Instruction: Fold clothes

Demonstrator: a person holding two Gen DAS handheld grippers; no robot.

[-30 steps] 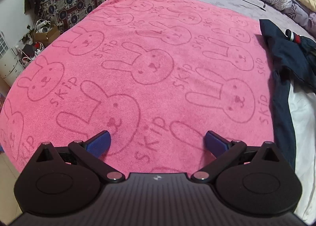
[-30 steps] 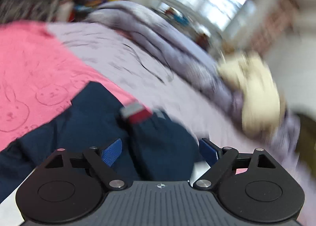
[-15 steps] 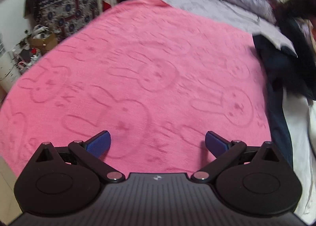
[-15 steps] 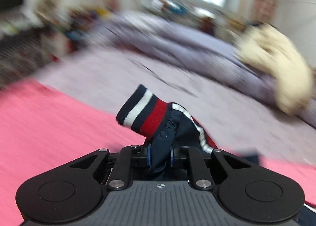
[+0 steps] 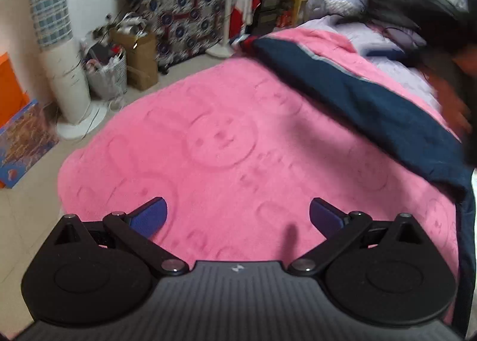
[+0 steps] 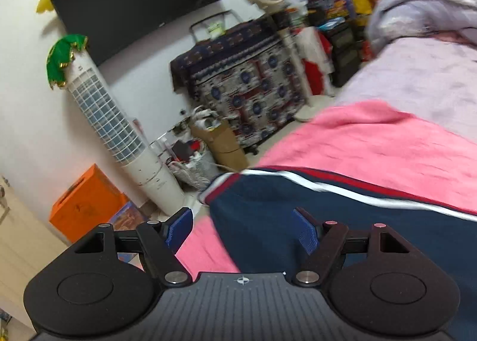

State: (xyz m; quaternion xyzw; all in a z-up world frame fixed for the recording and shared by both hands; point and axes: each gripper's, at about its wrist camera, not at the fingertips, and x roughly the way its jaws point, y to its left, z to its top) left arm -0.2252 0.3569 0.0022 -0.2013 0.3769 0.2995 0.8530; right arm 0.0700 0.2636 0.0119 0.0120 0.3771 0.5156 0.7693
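I have the left gripper hanging over the near edge of the pink towel, its blue fingers wide apart and holding nothing. The right gripper also stands apart, with the navy garment lying just beneath and between its fingers; I see no cloth pinched in them.

From the left wrist view, the garment lies in a long band across the towel's far right part, running from the far edge toward the right edge, where it hangs off. Its red-and-white striped trim shows along the far side in the right wrist view. It looks drawn out but not flat, and I see no finished fold.

My judgement is that the step in hand is spreading the garment. To do that well, I would take it by a hem or cuff rather than by bunched cloth, bite a single layer if I can, and draw it toward the towel's middle, away from the overhang. The left gripper should pin or tension the opposite end so the cloth slides flat instead of rucking. Both views are motion-blurred, so I would slow down before closing.
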